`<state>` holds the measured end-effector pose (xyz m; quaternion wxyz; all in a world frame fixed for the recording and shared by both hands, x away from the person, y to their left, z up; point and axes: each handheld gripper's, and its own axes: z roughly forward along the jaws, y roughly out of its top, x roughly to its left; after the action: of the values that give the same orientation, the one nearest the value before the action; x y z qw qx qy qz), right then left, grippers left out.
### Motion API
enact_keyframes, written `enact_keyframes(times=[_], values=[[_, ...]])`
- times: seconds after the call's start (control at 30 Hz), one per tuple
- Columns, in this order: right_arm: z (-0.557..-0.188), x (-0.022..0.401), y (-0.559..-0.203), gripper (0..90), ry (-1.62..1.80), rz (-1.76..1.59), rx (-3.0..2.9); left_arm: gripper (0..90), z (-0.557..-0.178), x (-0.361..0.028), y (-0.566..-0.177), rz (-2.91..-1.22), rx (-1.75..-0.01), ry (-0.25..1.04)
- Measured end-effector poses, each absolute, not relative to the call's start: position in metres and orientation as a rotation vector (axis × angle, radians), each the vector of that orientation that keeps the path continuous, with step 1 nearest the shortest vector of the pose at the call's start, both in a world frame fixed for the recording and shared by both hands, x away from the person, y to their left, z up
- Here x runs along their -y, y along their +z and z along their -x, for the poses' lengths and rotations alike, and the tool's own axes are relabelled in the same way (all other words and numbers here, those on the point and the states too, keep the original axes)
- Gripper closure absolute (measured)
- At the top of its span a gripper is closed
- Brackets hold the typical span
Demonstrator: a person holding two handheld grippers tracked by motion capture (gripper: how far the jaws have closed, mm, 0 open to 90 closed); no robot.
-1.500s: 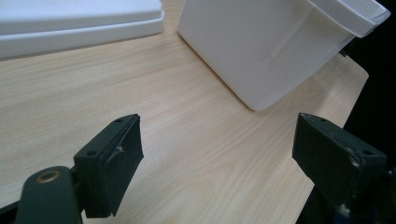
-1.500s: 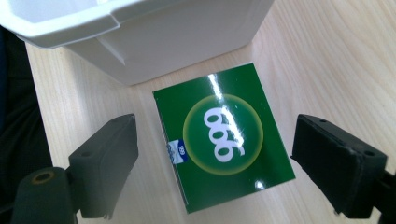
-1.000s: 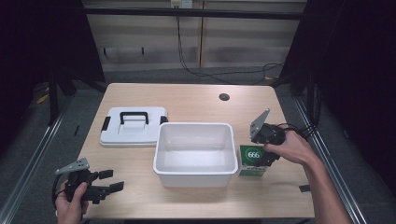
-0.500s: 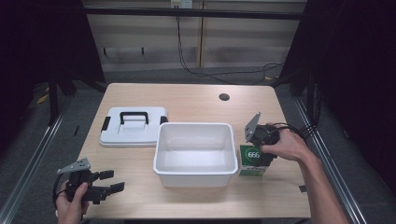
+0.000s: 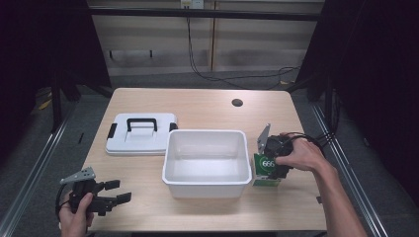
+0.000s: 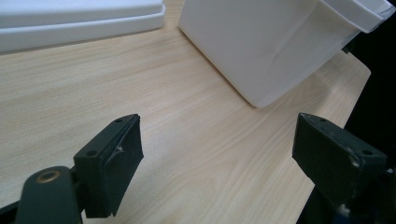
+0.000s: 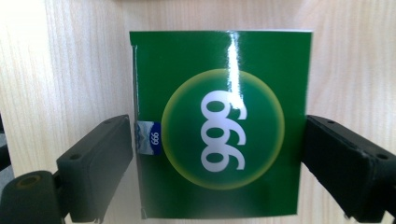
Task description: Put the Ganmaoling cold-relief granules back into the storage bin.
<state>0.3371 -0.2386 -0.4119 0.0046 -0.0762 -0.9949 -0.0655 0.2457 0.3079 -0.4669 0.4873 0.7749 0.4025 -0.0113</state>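
A green box (image 5: 267, 171) marked "666" stands on the wooden table (image 5: 197, 106) just right of the white bin (image 5: 205, 134). My right gripper (image 5: 271, 167) comes down on it from above, held by a hand. In the right gripper view the green box (image 7: 219, 126) sits between the jaws of my right gripper (image 7: 218, 158), which stand wide at its two sides, open. My left gripper (image 5: 117, 191) rests low at the table's front left, open and holding nothing. In the left gripper view, my left gripper (image 6: 217, 154) points at bare wood near the bin's wall (image 6: 280, 46).
A white lid with a black handle (image 5: 141, 136) lies flat left of the bin, and its edge (image 6: 70, 18) runs along the top of the left gripper view. A small round hole (image 5: 237, 102) sits in the table's far right part. The bin holds nothing.
My right gripper has sunk a little lower over the green box, bringing its jaws down along the box's sides. The left gripper has stayed put.
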Motion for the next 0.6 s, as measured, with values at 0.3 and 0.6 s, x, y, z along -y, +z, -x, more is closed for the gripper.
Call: enact_keyframes(times=[0.3, 0.6], values=[[-0.3364, 0.2342, -0.4177, 13.9, -0.151, 0.228, 3.132, 16.1, -0.2456, -0.3087, -0.4669, -1.878, -0.988, -0.025], [-0.3374, 0.2339, -0.4175, 15.8, -0.15, 0.252, 3.13, 16.1, -0.2458, -0.3092, -0.4665, -1.878, -0.99, -0.022]])
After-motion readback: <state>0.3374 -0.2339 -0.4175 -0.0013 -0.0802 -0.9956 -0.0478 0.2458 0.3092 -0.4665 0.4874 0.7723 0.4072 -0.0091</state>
